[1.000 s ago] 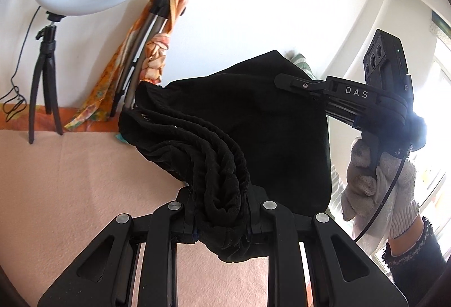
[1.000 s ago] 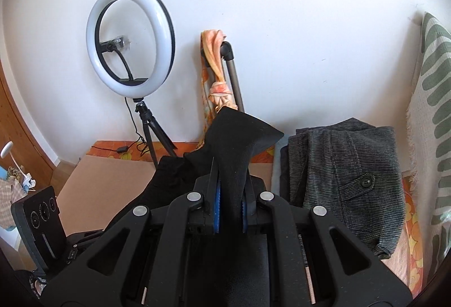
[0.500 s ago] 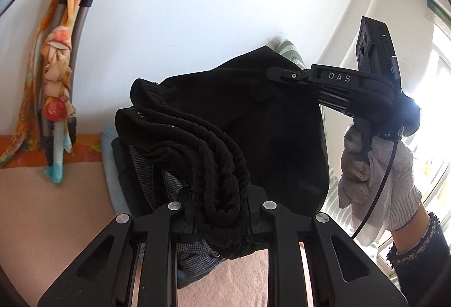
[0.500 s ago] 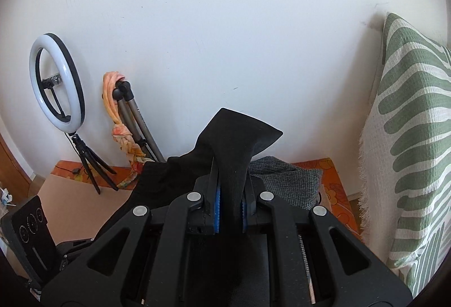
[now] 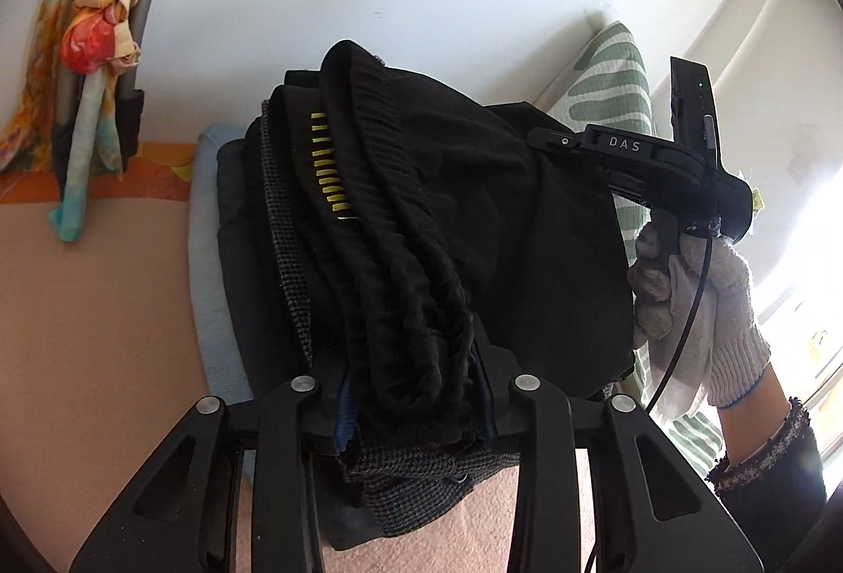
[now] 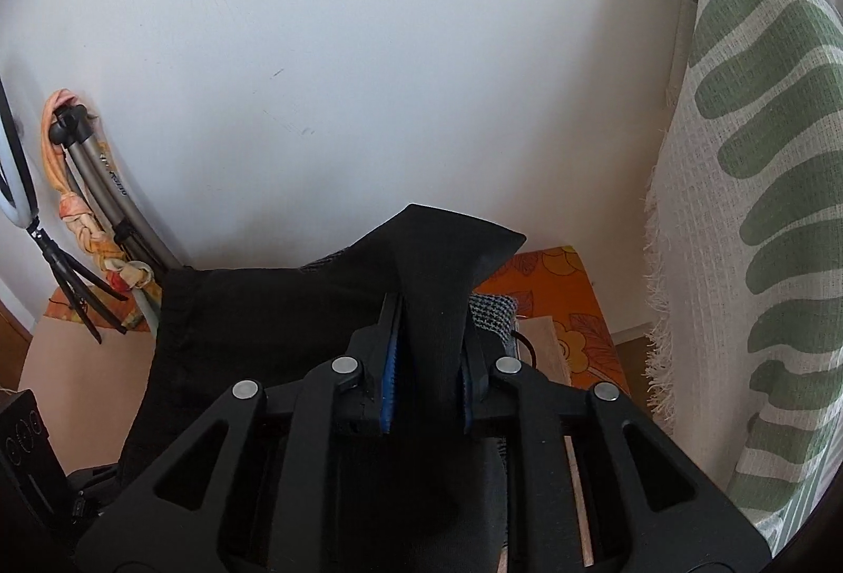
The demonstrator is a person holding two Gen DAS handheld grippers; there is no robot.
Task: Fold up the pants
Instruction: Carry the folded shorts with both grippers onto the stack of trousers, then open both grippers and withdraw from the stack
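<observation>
Folded black pants [image 5: 474, 225] lie across the top of a stack of folded garments, with a grey woven pair [image 5: 287, 230] directly beneath and a pale blue item at the bottom. The stack sits on a peach-coloured surface [image 5: 95, 309] against the white wall.

Left gripper [image 5: 416, 394]: jaws opening. The bunched ribbed waistband [image 5: 400, 267] lies between them; blue pad visible at the left jaw, so the cloth looks loosened rather than pinched. Hedge: the right-hand pad is hidden behind the fabric, so contact on that side cannot be ruled out.

Right gripper [image 6: 427, 362]: jaws opening, a peaked fold of the black cloth standing up between them. A gap shows beside the left blue pad. In the left wrist view this gripper reaches in from the right, held by a white-gloved hand [image 5: 701, 309], its tip at the far right edge of the pants.

Key relation: the long axis of the bundle runs from the left gripper away toward the wall, waistband ridge along that line. The two grippers hold opposite ends of the near and right edges. The pants appear already supported by the stack.

Judgement: release step. Each gripper should back straight out along its own fingers, or the top fold drags off.
</observation>
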